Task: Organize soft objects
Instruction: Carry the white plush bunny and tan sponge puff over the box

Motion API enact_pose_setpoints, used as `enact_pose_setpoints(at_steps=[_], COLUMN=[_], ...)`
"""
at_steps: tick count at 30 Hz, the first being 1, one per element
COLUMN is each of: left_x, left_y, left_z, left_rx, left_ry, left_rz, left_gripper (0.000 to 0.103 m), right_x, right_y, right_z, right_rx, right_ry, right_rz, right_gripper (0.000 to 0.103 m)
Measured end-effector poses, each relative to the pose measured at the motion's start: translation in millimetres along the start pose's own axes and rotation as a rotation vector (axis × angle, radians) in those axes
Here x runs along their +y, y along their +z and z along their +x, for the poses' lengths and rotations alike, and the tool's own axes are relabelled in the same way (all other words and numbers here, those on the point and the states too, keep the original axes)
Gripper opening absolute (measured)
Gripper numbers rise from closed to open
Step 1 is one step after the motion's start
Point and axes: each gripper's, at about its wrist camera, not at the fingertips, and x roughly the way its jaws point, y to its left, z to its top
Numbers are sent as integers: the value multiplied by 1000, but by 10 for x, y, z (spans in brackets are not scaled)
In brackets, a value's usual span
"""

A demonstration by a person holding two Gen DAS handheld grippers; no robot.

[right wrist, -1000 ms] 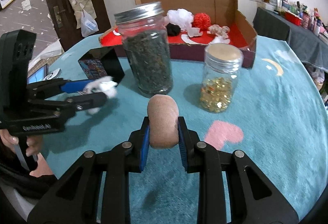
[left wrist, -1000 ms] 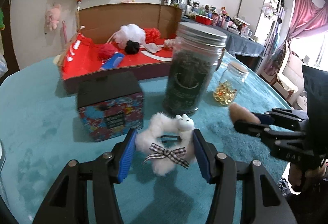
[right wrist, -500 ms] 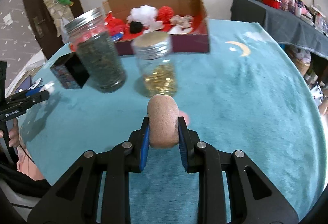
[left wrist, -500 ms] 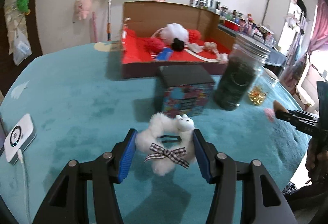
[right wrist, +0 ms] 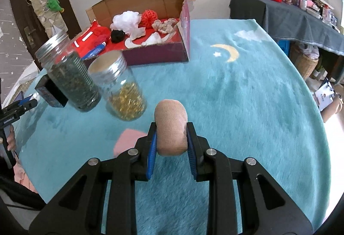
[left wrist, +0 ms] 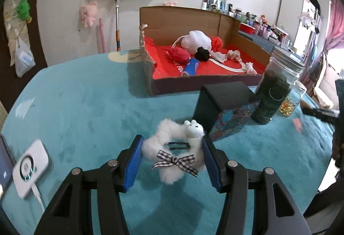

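My left gripper (left wrist: 172,144) is shut on a fluffy white hair scrunchie (left wrist: 172,149) with a checked bow and a small rabbit head, held above the teal table cover. My right gripper (right wrist: 171,140) is shut on a tan rolled sock-like soft bundle (right wrist: 171,125). A cardboard box with a red lining (left wrist: 206,82) (right wrist: 157,54) stands at the far side and holds several soft items: a white puff, red balls, a black pompom. The right gripper (left wrist: 320,113) shows at the right edge of the left wrist view; the left gripper (right wrist: 19,106) shows at the left edge of the right wrist view.
A tall jar of dark leaves (left wrist: 275,89) (right wrist: 71,80), a smaller jar of yellow capsules (right wrist: 120,89) and a black-topped patterned box (left wrist: 225,110) stand between me and the cardboard box. A white charger (left wrist: 30,168) lies at the left. A pink patch (right wrist: 126,140) marks the cover.
Both grippers have swung sideways across the table: the left view shifted left so the jars moved right, and the right view shifted right so the jars moved left. Both grips are unchanged.
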Motion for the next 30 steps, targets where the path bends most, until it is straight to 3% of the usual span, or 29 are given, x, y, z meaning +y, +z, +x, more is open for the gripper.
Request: enact_pose_setpoints(at_steps=[11,30], left_x=[198,159], left_y=[314,720], left_z=[214,348], left_rx=[9,12], left_ry=[-41,-113], left_rz=[75,200], left_gripper=[57,57], right_x=[-59,-3], right_y=[352,860], right_z=[154,317], right_rx=[4,24], right_ry=[50,179], right_rz=[-79,-183], right_gripper=[24,24])
